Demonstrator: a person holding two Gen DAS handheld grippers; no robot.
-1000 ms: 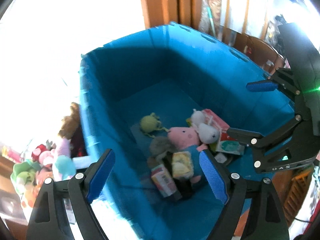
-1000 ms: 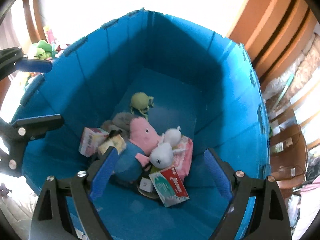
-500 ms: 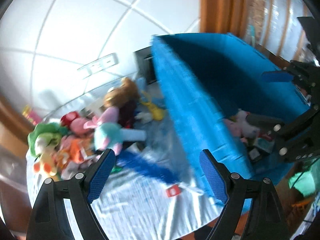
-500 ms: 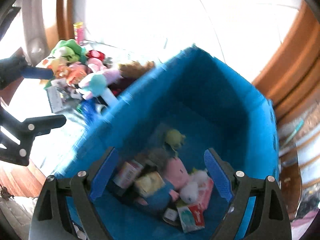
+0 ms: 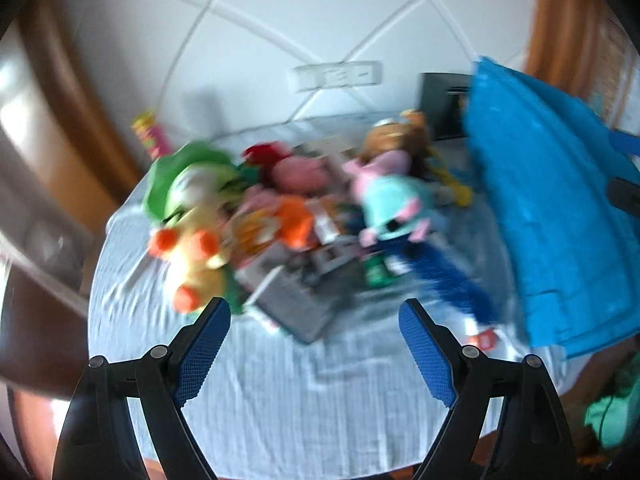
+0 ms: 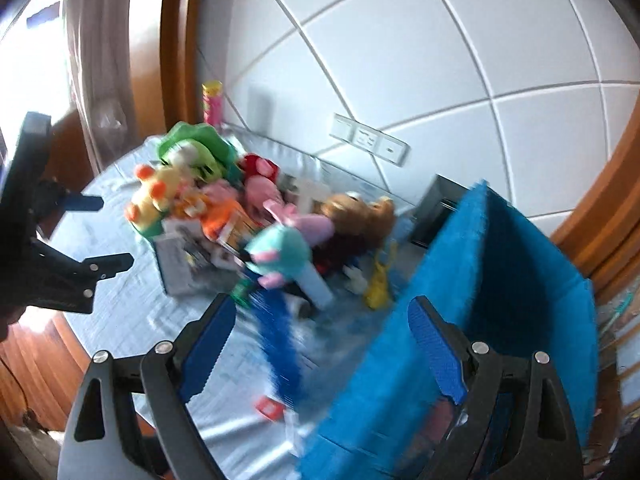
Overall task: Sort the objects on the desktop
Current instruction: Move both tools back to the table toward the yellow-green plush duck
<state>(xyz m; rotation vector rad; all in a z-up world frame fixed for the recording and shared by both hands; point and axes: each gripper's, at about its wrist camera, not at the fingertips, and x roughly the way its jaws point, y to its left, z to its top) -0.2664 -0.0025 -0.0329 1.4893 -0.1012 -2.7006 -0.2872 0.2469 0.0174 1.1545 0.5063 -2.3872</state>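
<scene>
- the pile of plush toys (image 5: pixel 280 200) sits heaped on the pale tablecloth (image 5: pixel 320 392), straight ahead of the left gripper (image 5: pixel 314 344) and well beyond its fingertips; the picture is blurred, so fine detail is lost.
- closest to the fingers is a grey flat box (image 5: pixel 292 300), just past the tips and a touch left of centre; the teal and pink plush (image 5: pixel 396 208) lies further out, toward the right finger.
- my read: the plush is light, soft and squashy, so pinch a body or limb bulge; the boxes are stiffer and slicker, better taken across a thin edge.
- left gripper's fingers are spread wide, nothing between them.
- right gripper (image 6: pixel 322 344) is likewise splayed and empty; the blue bin (image 6: pixel 480 320) rises behind its right finger, the toy heap up and to the left of its left finger.
- a yellow and orange plush (image 6: pixel 152 196) marks the far left edge of the heap.
- whatever is inside the bin is not visible from here.
</scene>
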